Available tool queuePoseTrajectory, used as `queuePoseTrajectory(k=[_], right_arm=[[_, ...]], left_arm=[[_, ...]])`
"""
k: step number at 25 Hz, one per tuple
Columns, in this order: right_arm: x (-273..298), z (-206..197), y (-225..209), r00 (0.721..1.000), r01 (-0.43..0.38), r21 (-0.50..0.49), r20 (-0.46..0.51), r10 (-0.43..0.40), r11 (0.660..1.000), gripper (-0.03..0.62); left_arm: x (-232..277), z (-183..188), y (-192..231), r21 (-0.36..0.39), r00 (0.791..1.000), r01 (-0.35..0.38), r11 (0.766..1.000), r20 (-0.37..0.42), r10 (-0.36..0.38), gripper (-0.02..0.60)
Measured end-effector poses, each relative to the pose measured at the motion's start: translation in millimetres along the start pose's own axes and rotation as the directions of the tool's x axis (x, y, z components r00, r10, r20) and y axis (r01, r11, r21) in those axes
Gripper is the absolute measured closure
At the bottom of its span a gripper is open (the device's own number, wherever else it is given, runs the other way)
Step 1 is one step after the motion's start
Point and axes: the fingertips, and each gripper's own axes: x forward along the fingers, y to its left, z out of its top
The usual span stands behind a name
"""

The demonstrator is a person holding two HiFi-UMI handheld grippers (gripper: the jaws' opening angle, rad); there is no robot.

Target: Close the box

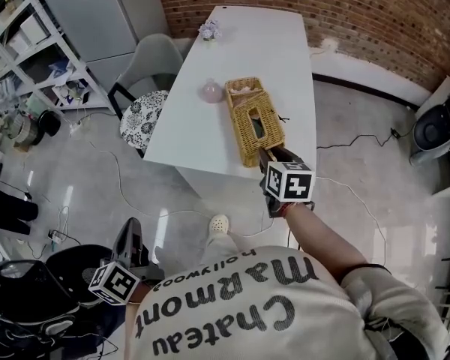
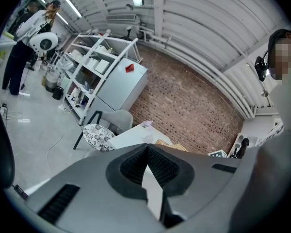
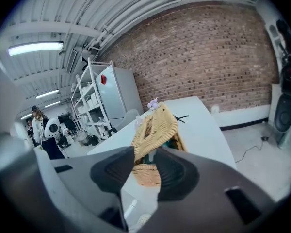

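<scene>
A long wicker box lies on the white table, its near end at the table's front edge. My right gripper is at that near end. In the right gripper view the woven lid stands tilted up over the box, with dark contents beneath it. Its near edge lies in the gap of my right gripper, whose jaws stand apart without visibly pressing on it. My left gripper hangs low at the left, beside the person's body and far from the table. Its tips meet on nothing.
A pink round object and a small flower sit on the table left of and beyond the box. A grey chair and a floral-cushioned seat stand at the table's left side. Cables cross the floor; shelves line the left wall.
</scene>
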Motion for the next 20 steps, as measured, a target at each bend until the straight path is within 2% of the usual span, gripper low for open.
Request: queuePoseTrajectory(k=[9,20], right_arm=[[4,-8,-13,1.000,0.002,0.128,-0.005,-0.002,0.992,0.430],[2,-17,-22,1.000,-0.001,0.205,0.023,-0.004,0.979,0.419]], left_arm=[[5,-4,-1,-0.001,1.000,0.009,1.000,-0.011,-0.009,0.580],[3,-9,1,-0.004,1.000,0.005,1.000,-0.007,-0.005,0.580]])
